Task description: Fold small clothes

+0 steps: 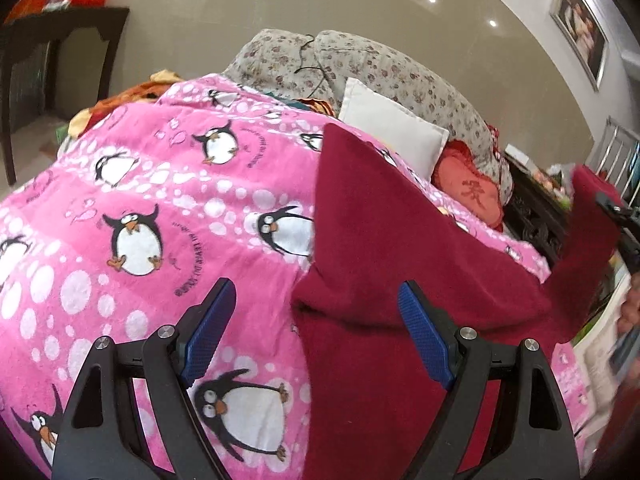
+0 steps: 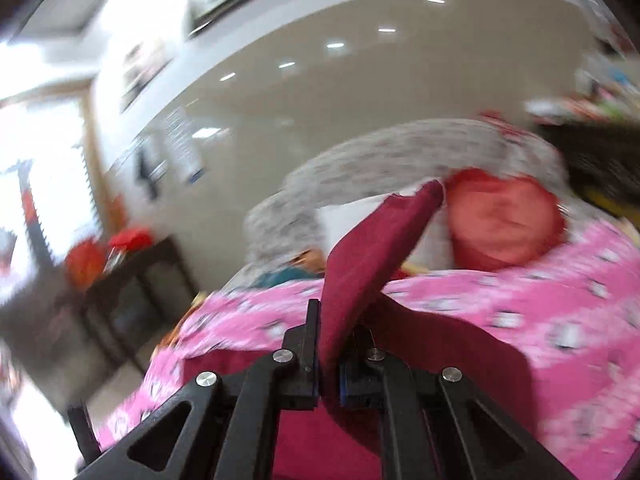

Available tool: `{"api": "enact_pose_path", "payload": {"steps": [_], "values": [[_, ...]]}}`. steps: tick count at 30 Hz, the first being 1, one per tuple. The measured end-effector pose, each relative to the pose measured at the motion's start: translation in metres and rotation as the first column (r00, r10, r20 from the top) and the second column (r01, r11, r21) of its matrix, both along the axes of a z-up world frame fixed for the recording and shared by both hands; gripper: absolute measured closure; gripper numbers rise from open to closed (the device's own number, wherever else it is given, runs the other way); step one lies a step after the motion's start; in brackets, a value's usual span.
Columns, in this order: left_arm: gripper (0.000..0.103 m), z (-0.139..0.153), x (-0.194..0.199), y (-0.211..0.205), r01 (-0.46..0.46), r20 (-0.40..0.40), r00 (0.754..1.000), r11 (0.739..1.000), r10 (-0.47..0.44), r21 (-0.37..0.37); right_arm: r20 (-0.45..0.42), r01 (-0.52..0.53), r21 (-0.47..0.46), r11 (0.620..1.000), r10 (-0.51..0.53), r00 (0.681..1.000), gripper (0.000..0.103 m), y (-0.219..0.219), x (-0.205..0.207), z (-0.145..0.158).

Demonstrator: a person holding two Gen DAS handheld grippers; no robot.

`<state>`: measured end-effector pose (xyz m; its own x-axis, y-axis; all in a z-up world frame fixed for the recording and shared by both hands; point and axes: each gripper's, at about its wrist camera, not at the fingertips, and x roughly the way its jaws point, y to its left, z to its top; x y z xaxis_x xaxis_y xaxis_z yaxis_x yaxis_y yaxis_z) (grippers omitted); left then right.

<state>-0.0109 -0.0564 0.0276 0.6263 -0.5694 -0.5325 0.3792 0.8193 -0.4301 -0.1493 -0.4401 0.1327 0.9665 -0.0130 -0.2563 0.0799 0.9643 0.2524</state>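
A dark red cloth [image 1: 384,248] lies on a pink penguin blanket [image 1: 160,208] that covers the bed. My left gripper [image 1: 316,320] hovers open over the cloth's left edge, blue pads wide apart, nothing between them. At the far right of the left wrist view my right gripper [image 1: 608,204] lifts one corner of the cloth off the blanket. In the blurred right wrist view, the right gripper [image 2: 332,344] is shut on the dark red cloth [image 2: 372,248], and a flap of it stands up above the jaws.
A white pillow [image 1: 396,128], a red round cushion [image 1: 468,188] and a floral quilt [image 1: 360,64] lie at the head of the bed. A dark wooden table [image 1: 60,40] stands at the left. Framed pictures [image 1: 580,32] hang on the wall. A hand [image 1: 632,312] shows at the right edge.
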Motion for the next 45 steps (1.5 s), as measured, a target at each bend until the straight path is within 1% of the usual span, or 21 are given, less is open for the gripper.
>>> {"api": "enact_pose_path", "payload": {"steps": [2, 3, 4, 5, 6, 7, 10, 14, 17, 20, 24, 29, 31, 32, 33, 34, 36, 37, 40, 43, 45], "values": [[0.02, -0.001, 0.003, 0.008, -0.009, -0.013, 1.0, 1.0, 0.008, -0.027, -0.064, -0.096, -0.042, 0.994, 0.093, 0.994, 0.07, 0.048, 0.034, -0.029], [0.02, -0.001, 0.006, 0.013, -0.016, -0.018, 1.0, 0.999, 0.015, -0.04, -0.134, -0.173, -0.037, 0.984, 0.166, 0.977, 0.055, 0.068, 0.054, -0.05], [0.02, -0.001, 0.007, 0.016, -0.023, -0.023, 1.0, 0.999, 0.022, -0.048, -0.261, -0.264, -0.004, 0.965, 0.254, 0.931, 0.055, 0.089, 0.08, -0.077], [0.02, -0.002, 0.009, 0.018, -0.027, -0.029, 0.999, 0.998, 0.026, -0.053, -0.341, -0.303, 0.028, 0.953, 0.294, 0.893, 0.055, 0.096, 0.094, -0.094], [0.02, -0.003, 0.01, 0.02, -0.029, -0.036, 0.999, 0.998, 0.026, -0.06, -0.407, -0.318, 0.067, 0.946, 0.317, 0.857, 0.055, 0.1, 0.105, -0.11], [0.02, -0.003, 0.011, 0.02, -0.028, -0.041, 0.999, 0.998, 0.025, -0.064, -0.432, -0.309, 0.1, 0.946, 0.321, 0.842, 0.055, 0.099, 0.109, -0.121], [0.02, -0.001, 0.01, 0.016, -0.013, -0.034, 0.999, 0.998, 0.011, -0.061, -0.386, -0.285, 0.124, 0.95, 0.311, 0.869, 0.055, 0.08, 0.09, -0.118], [0.02, 0.013, -0.003, 0.003, 0.01, 0.033, 0.999, 0.999, -0.009, -0.044, -0.314, -0.226, 0.082, 0.971, 0.241, 0.919, 0.055, 0.042, 0.043, -0.091], [0.02, 0.031, -0.008, -0.023, 0.082, 0.05, 0.995, 0.997, -0.081, -0.011, -0.296, -0.166, 0.06, 0.984, 0.177, 0.939, 0.053, 0.016, 0.015, -0.081], [0.02, 0.04, 0.001, -0.061, 0.161, 0.0, 0.987, 0.987, -0.161, 0.023, -0.268, -0.107, 0.113, 0.988, 0.134, 0.954, 0.053, -0.011, -0.007, -0.08], [0.02, 0.03, 0.019, -0.113, 0.227, -0.1, 0.97, 0.973, -0.222, 0.036, -0.211, -0.078, 0.213, 0.974, 0.124, 0.97, 0.053, -0.04, -0.033, -0.085], [0.02, 0.01, 0.032, -0.152, 0.203, -0.178, 0.967, 0.975, -0.184, 0.095, -0.173, -0.066, 0.279, 0.958, 0.118, 0.978, 0.053, -0.062, -0.044, -0.092], [0.02, 0.01, 0.031, -0.158, 0.186, -0.165, 0.972, 0.976, -0.167, 0.11, -0.163, -0.057, 0.296, 0.953, 0.109, 0.981, 0.053, -0.07, -0.048, -0.094], [0.022, 0.01, 0.03, -0.161, 0.186, -0.153, 0.974, 0.976, -0.168, 0.114, -0.155, -0.055, 0.31, 0.949, 0.107, 0.982, 0.053, -0.074, -0.049, -0.095], [0.037, 0.012, 0.03, -0.163, 0.187, -0.144, 0.975, 0.975, -0.17, 0.12, -0.148, -0.052, 0.323, 0.945, 0.104, 0.984, 0.053, -0.079, -0.051, -0.096], [0.06, 0.014, 0.029, -0.166, 0.183, -0.134, 0.977, 0.972, -0.164, 0.146, -0.14, -0.045, 0.337, 0.941, 0.098, 0.985, 0.053, -0.082, -0.052, -0.096], [0.088, 0.019, 0.032, -0.166, 0.224, -0.135, 0.969, 0.966, -0.207, 0.128, -0.133, -0.037, 0.355, 0.934, 0.089, 0.987, 0.053, -0.087, -0.054, -0.095], [0.089, 0.024, 0.033, -0.162, 0.239, -0.139, 0.964, 0.966, -0.225, 0.096, -0.13, -0.035, 0.359, 0.933, 0.087, 0.988, 0.053, -0.088, -0.055, -0.093], [0.09, 0.049, 0.028, -0.143, 0.235, -0.066, 0.971, 0.969, -0.23, 0.073, -0.114, -0.019, 0.325, 0.946, 0.059, 0.992, 0.052, -0.089, -0.063, -0.079], [0.09, 0.071, 0.022, -0.113, 0.19, 0.014, 0.981, 0.979, -0.191, 0.079, -0.095, -0.013, 0.293, 0.956, 0.042, 0.995, 0.05, -0.088, -0.068, -0.066], [0.09, 0.072, 0.025, -0.087, 0.138, 0.024, 0.99, 0.986, -0.141, 0.088, -0.114, 0.01, 0.26, 0.965, 0.021, 0.993, 0.047, -0.086, -0.064, -0.062]]}}
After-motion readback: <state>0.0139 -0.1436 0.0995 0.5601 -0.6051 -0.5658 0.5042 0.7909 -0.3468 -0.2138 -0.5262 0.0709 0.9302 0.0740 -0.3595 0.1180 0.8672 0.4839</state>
